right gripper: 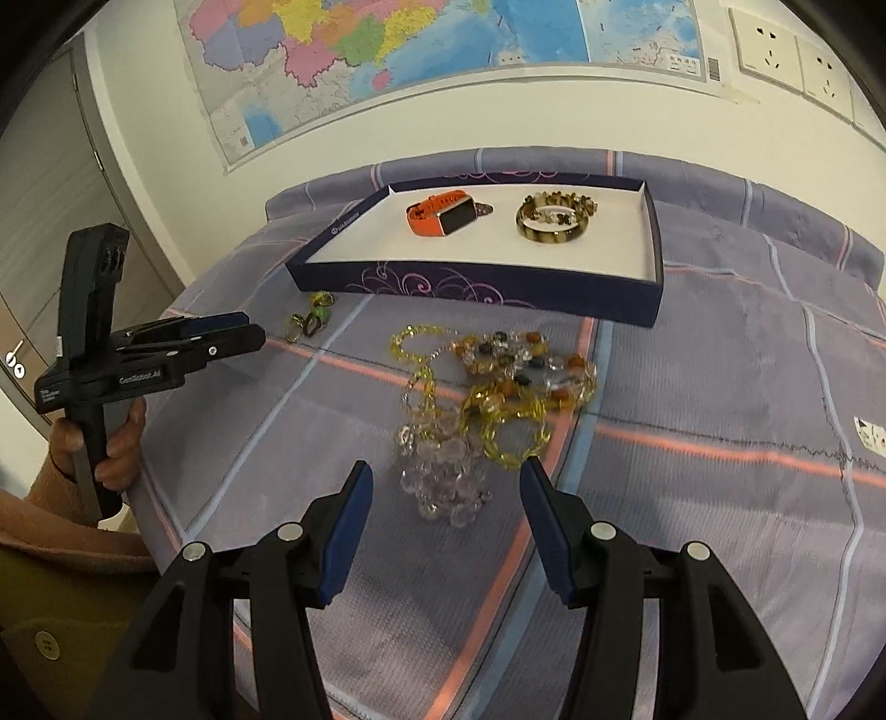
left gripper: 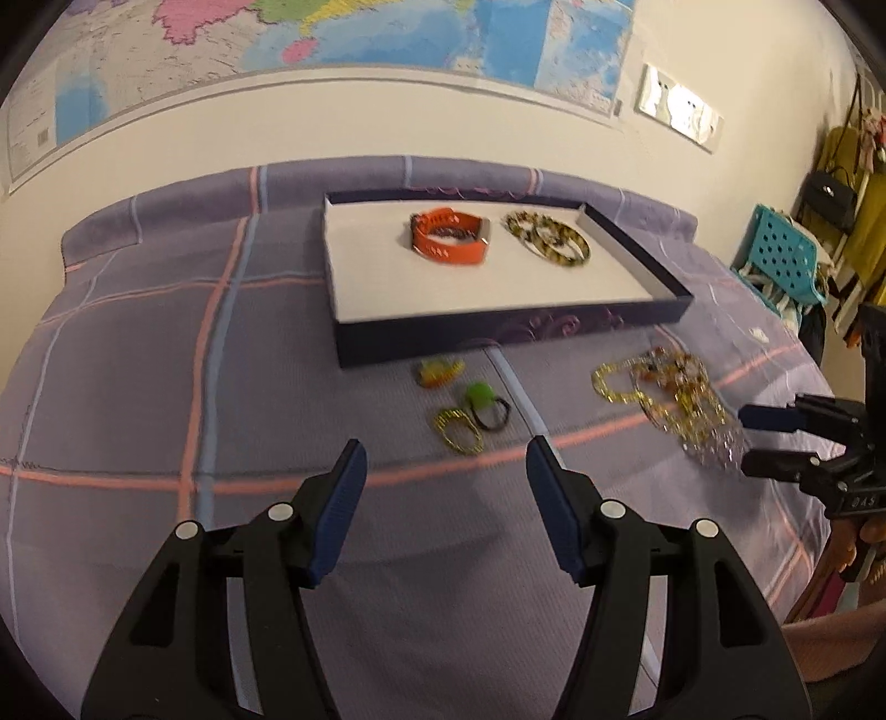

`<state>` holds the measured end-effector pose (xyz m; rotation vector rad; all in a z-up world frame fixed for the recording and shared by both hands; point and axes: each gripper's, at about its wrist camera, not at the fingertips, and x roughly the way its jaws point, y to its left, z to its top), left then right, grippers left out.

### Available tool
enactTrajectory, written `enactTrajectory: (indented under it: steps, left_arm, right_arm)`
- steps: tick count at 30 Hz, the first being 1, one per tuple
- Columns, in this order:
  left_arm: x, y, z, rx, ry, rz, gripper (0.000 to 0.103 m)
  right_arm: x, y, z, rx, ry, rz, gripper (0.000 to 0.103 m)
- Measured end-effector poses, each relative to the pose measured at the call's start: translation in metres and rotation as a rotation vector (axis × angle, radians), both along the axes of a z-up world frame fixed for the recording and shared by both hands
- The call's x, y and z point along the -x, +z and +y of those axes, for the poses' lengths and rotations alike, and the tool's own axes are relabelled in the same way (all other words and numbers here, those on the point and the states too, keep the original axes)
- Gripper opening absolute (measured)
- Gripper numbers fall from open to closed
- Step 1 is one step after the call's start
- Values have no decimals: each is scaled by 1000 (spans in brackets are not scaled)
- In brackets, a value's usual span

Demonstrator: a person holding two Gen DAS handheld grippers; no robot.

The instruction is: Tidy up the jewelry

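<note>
A shallow dark-blue box point(left gripper: 498, 332) point(right gripper: 476, 285) with a white inside lies on the bed. It holds an orange smartwatch point(left gripper: 448, 237) point(right gripper: 440, 213) and tortoiseshell bangles point(left gripper: 548, 238) point(right gripper: 554, 219). In front of it lie small rings and a green-bead hair tie point(left gripper: 462, 412) point(right gripper: 310, 321), and a heap of gold, amber and clear bead necklaces point(left gripper: 673, 401) point(right gripper: 487, 399). My left gripper point(left gripper: 446, 459) point(right gripper: 246, 329) is open and empty, just short of the rings. My right gripper point(right gripper: 446, 476) point(left gripper: 745, 440) is open and empty, hovering at the clear beads.
The bed carries a purple plaid sheet point(left gripper: 166, 360) point(right gripper: 747, 387). A map hangs on the wall point(left gripper: 332, 39) point(right gripper: 415, 50) behind. A turquoise stool point(left gripper: 786, 255) and hanging clothes stand at the right. Wall sockets point(right gripper: 797, 61) are at the upper right.
</note>
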<state>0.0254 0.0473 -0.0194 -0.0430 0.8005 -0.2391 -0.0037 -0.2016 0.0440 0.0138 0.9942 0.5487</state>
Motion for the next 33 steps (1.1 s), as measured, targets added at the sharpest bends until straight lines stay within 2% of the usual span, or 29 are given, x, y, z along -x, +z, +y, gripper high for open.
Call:
enactTrajectory:
  steps: [10, 12, 14, 15, 16, 20, 33]
  left_arm:
    - [-1, 0, -12, -11, -15, 0, 65]
    - [-2, 0, -13, -9, -12, 3, 65]
    - [-2, 0, -14, -7, -14, 3, 65]
    - [-2, 0, -14, -7, -14, 4, 65]
    - [-3, -1, -14, -8, -12, 6, 65]
    - [-4, -2, -14, -7, -11, 15, 65]
    - [-16, -5, -20, -52, -38, 33, 65]
  right_arm:
    - [0, -8, 9, 4, -6, 1, 53]
    - [-2, -9, 11, 9, -14, -4, 45]
    - [-3, -9, 13, 36, -15, -14, 31]
    - [-4, -10, 13, 42, -19, -17, 30]
    - [-4, -10, 11, 38, -23, -15, 23]
    - [-3, -6, 6, 17, -32, -18, 15]
    - [-5, 23, -18, -167, -53, -24, 13]
